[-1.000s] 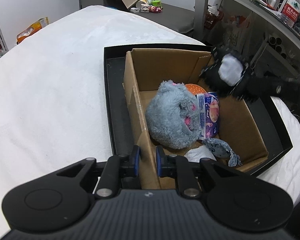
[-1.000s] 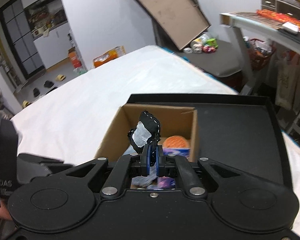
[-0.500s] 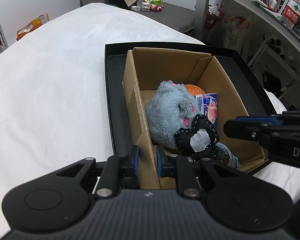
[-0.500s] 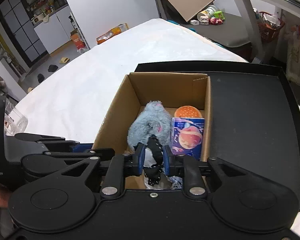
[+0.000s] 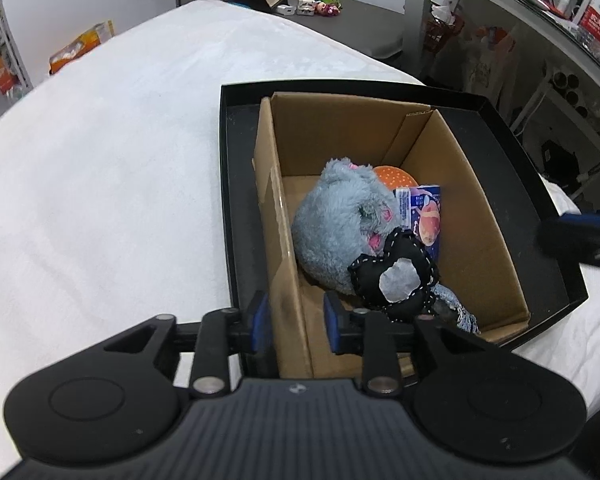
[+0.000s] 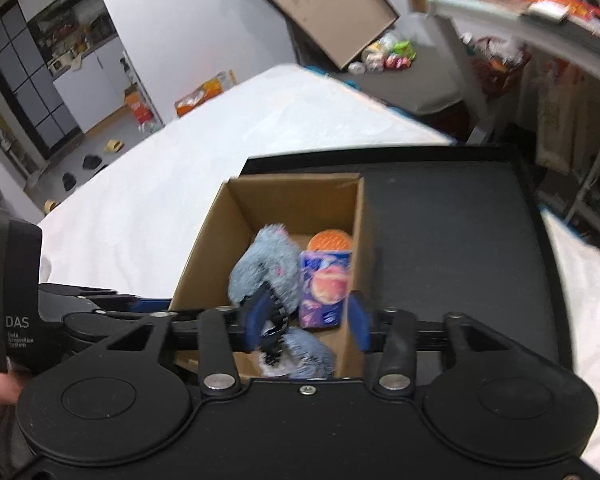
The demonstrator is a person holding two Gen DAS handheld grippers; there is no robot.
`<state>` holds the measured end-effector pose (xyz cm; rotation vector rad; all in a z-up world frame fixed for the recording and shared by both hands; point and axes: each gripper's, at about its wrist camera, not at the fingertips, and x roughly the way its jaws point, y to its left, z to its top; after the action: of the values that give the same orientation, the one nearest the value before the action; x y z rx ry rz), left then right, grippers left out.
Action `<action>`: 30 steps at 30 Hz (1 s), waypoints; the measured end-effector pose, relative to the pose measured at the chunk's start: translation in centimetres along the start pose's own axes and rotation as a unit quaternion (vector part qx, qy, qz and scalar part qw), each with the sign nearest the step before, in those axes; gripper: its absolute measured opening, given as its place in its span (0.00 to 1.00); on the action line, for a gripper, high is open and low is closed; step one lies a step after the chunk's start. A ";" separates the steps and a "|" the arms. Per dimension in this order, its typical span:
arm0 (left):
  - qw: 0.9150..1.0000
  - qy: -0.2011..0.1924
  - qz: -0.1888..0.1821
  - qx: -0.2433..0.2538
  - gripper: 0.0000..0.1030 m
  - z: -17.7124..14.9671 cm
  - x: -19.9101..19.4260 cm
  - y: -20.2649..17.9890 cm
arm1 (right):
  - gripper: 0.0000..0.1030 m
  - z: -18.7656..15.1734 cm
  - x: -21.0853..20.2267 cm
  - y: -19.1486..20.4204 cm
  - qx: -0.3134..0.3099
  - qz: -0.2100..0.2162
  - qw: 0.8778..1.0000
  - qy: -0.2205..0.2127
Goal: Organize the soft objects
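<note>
Opening claws point(image 5: 294, 316) point(image 6: 305, 322) gripping nothing, above cardboard box point(image 5: 476, 216) in black tray point(image 5: 228, 184) on white bedding point(image 5: 100, 168).

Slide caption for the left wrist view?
Black heart cushion rests on grey plush inside cardboard box.

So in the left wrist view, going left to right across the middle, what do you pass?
White cloth → black tray wall → cardboard box wall → grey plush toy → purple carton → right gripper.
</note>
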<state>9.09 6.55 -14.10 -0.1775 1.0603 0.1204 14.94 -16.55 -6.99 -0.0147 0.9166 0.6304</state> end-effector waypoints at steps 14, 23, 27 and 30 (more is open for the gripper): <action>0.999 -0.018 -0.002 0.040 0.72 1.2 -5.9 -2.3 | 0.93 0.3 -4.9 -4.6 0.048 -0.005 0.999 -0.017; 0.998 -0.019 -0.009 0.057 0.76 2.2 -9.3 -4.7 | 0.98 -0.4 -7.8 -7.4 0.062 -0.006 0.998 -0.022; 0.998 -0.022 -0.009 0.066 0.77 2.1 -10.8 -5.9 | 1.00 -0.9 -8.9 -8.4 0.069 -0.003 0.997 -0.024; 0.997 -0.030 -0.005 0.069 0.77 2.2 -12.2 -6.5 | 1.00 -1.2 -10.0 -8.9 0.066 -0.005 0.997 -0.028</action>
<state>6.19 0.50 -1.80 -0.0535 1.0049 0.0435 14.26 -29.19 -2.53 0.1157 0.9007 0.5577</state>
